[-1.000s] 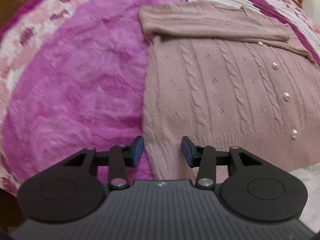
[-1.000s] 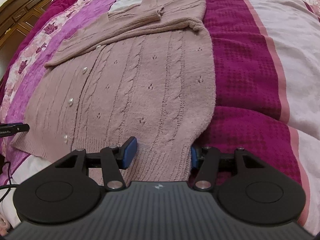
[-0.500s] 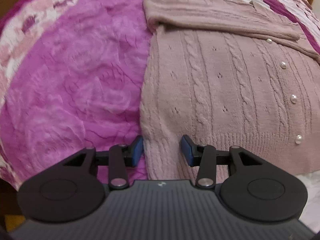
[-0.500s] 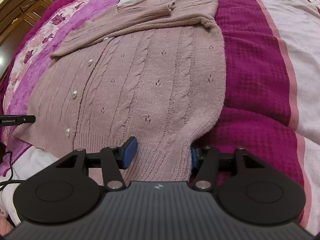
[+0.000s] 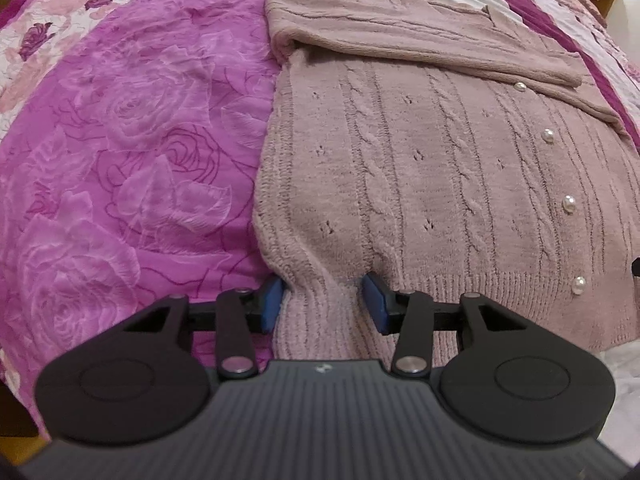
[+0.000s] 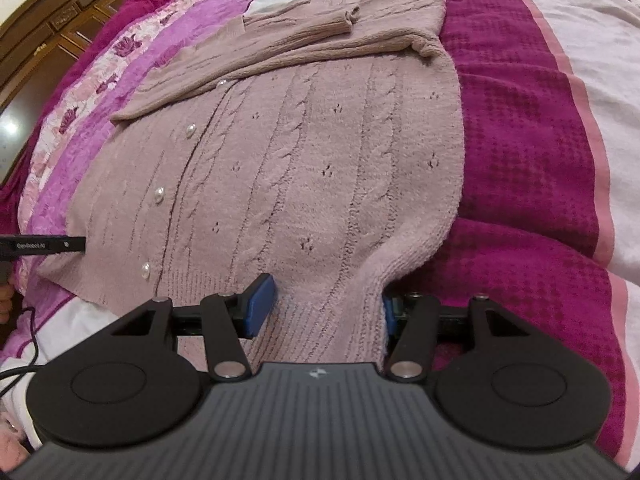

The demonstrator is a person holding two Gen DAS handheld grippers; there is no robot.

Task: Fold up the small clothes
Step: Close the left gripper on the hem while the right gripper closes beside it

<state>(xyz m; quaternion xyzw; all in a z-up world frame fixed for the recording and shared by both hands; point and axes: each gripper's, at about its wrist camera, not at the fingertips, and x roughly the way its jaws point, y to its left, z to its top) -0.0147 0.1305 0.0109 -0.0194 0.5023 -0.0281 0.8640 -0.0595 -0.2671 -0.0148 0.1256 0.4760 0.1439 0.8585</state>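
I have the bottom hem of the pink cable-knit cardigan [image 5: 432,168] gathered up into both tools. Nearest me, my left gripper [image 5: 323,302] has the hem's left corner bunched between its blue pads; they look pinched on the knit, which rises in a ridge from the bed. My right gripper [image 6: 325,306] holds the opposite hem corner the same way, jaws set wider but filled with ribbed fabric, so I read it as clamped too. From the hem, the cardigan's long axis runs straight away from both jaws, up the bedspread [image 5: 132,152]. Its pearl buttons [image 5: 568,203] run along that axis between my two grips. Farthest from the hem, the sleeves [image 6: 304,36] lie folded across the chest, collar end pointing away. I judge the next fold carries the hem toward the collar.
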